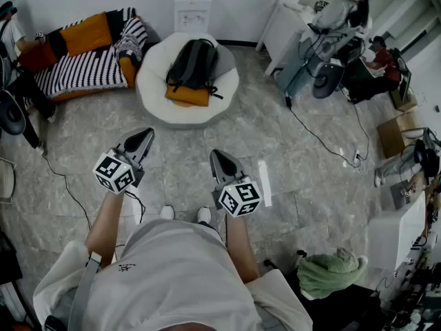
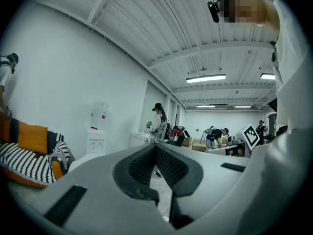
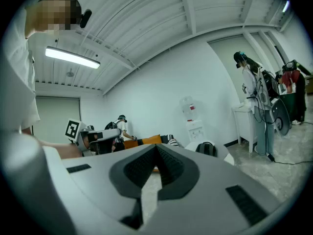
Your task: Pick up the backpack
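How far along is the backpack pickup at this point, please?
Nothing looks done yet: the backpack lies untouched on the white beanbag. Nothing is in hand: the left gripper and right gripper are both shut and empty, well short of it. Still to do: approach, grasp and lift it.

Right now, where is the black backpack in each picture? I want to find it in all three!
Head view: the backpack lies at top centre, on the white beanbag.
Left gripper view: the backpack is not in it.
Right gripper view: it is the small dark shape a little right of centre, low down, on the beanbag.
Shared landmark: the water dispenser against the white wall shows in all three.
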Motion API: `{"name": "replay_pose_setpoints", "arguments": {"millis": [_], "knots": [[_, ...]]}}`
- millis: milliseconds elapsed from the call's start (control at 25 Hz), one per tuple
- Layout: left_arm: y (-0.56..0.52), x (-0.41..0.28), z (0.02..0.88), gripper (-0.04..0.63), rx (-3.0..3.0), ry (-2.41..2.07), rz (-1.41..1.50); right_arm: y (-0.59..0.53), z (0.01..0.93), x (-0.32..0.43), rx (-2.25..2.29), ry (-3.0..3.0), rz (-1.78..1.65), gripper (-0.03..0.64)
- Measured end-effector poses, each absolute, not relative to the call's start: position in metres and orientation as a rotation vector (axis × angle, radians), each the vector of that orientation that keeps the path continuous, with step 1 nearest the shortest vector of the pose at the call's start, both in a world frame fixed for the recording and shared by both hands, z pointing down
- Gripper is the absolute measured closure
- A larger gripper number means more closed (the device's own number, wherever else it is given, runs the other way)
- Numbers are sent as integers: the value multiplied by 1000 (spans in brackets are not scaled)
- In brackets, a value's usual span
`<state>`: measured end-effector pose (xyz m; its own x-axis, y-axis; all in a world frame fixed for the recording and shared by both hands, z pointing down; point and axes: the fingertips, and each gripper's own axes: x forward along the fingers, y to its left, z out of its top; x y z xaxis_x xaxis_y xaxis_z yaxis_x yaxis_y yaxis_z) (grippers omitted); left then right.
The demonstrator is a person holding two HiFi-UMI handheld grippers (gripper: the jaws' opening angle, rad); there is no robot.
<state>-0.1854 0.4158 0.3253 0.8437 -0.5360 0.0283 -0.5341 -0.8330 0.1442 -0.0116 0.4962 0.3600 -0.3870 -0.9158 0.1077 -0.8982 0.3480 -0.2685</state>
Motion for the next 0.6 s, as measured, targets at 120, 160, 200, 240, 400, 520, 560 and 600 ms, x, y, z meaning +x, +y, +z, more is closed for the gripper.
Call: {"name": "replay_pose_setpoints", "arguments": {"millis": [120, 160, 200, 240, 400, 520, 560, 600], "knots": [[413, -197, 328, 594, 2871, -838, -33, 496, 360, -20, -1720, 2526, -422, 612], [412, -201, 328, 594, 2870, -839, -37, 496, 359, -22, -1724, 2525, -420, 612], [412, -204, 327, 594, 2868, -840, -42, 496, 358, -24, -1727, 2524, -418, 612], [411, -207, 326, 594, 2868, -839, -48, 496, 357, -26, -1731, 2523, -415, 612], [403, -216, 316, 594, 2877, -837, -82, 493, 354, -32, -1753, 2502, -413, 612], [397, -225, 314, 594, 2883, -843, -94, 489, 355, -39, -1735, 2468, -437, 611], [396, -228, 315, 594, 2884, -843, -95, 489, 354, -41, -1727, 2459, -442, 611], [395, -231, 315, 594, 2885, -842, -97, 488, 354, -44, -1724, 2455, -441, 611]]}}
